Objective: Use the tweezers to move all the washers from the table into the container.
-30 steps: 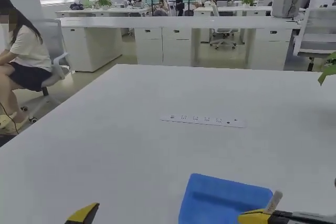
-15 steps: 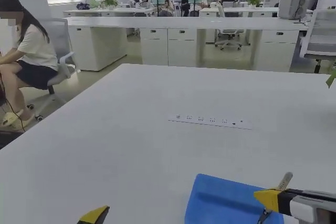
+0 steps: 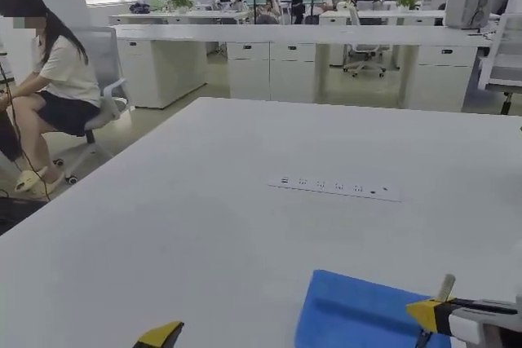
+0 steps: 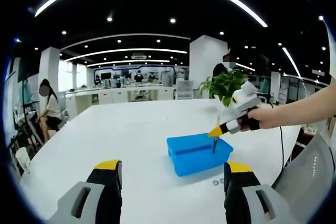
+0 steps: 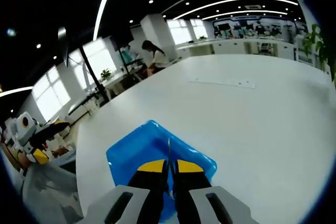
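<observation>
Clamping the tweezers (image 5: 169, 150) btwn its two yellow-tipped jaws, the R gripper (image 5: 169, 165) is closed down to a thin slit w/ the metal pinched in it. The tweezers run fwd from the jaws over the blue container (image 5: 152, 148), which sits on the white table (image 5: 252, 124).

In the L gripper view a hand (image 4: 268, 116) carries the R gripper (image 4: 218, 131) above the blue container (image 4: 199, 153). The tweezers (image 4: 214, 144) point down toward its inside. Can't tell if the tips touch the bottom or carry anything, too small.

L gripper (image 4: 173, 167): jaws spread wide, nothing btwn them, hovering over the white table (image 4: 131, 129) on the near side of the container. Small washers (image 4: 217, 182) lie on the table just beside the container's near corner, outside it. What's inside the container can't be made out.

Head view: blue container (image 3: 359, 315) at the bottom, R gripper (image 3: 426, 313) over its right part, L gripper (image 3: 161, 335) poking in at the bottom edge, well apart to the left. A power strip (image 3: 338, 187) lies flat further back on the white table (image 3: 204, 201). A person (image 3: 57, 79) sits on a chair (image 3: 102, 59) off the table's left side. A potted plant (image 4: 223, 85) stands behind the R gripper in the L gripper view.
</observation>
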### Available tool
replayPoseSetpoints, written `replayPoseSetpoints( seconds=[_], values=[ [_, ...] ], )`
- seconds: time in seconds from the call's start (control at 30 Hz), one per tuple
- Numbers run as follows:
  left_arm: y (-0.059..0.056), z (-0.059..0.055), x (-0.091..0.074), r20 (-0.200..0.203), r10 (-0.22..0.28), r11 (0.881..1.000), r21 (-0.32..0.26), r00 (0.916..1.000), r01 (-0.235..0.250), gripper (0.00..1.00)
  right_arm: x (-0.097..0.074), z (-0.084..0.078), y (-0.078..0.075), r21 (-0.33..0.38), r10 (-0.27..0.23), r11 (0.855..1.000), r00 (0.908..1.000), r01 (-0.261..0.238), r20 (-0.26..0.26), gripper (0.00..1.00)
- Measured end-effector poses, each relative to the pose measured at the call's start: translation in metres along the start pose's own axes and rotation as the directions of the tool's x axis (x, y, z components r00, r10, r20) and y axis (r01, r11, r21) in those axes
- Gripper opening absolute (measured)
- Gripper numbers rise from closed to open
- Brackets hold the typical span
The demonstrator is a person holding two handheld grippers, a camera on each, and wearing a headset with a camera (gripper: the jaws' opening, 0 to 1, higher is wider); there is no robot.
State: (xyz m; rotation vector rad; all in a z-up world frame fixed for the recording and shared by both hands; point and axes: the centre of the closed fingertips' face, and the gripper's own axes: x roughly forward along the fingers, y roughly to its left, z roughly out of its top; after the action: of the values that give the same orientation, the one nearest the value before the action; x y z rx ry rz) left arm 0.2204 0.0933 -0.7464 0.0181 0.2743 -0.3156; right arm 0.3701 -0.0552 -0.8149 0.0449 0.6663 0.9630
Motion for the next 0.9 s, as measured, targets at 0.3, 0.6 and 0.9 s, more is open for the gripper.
replayPoseSetpoints(
  seconds=[0.3, 0.6, 0.9],
  values=[
    [-0.001, -0.002, 0.001, -0.011, -0.004, 1.000, 0.002, 0.9999, 0.004, 0.80, 0.002, -0.003, -0.007, -0.061, -0.001, 0.998, 0.9998, 0.000, -0.017, 0.03],
    [0.000, 0.000, 0.000, 0.003, -0.001, 1.000, -0.001, 1.0000, 0.001, 0.81, 0.000, 0.001, -0.001, -0.082, 0.010, 0.997, 0.9999, -0.009, 0.006, 0.03],
    [-0.003, 0.006, -0.002, 0.045, -0.027, 0.999, -0.032, 0.9986, 0.028, 0.81, -0.016, 0.017, 0.023, -0.063, 0.051, 0.997, 0.9954, -0.046, 0.081, 0.03]
  ],
)
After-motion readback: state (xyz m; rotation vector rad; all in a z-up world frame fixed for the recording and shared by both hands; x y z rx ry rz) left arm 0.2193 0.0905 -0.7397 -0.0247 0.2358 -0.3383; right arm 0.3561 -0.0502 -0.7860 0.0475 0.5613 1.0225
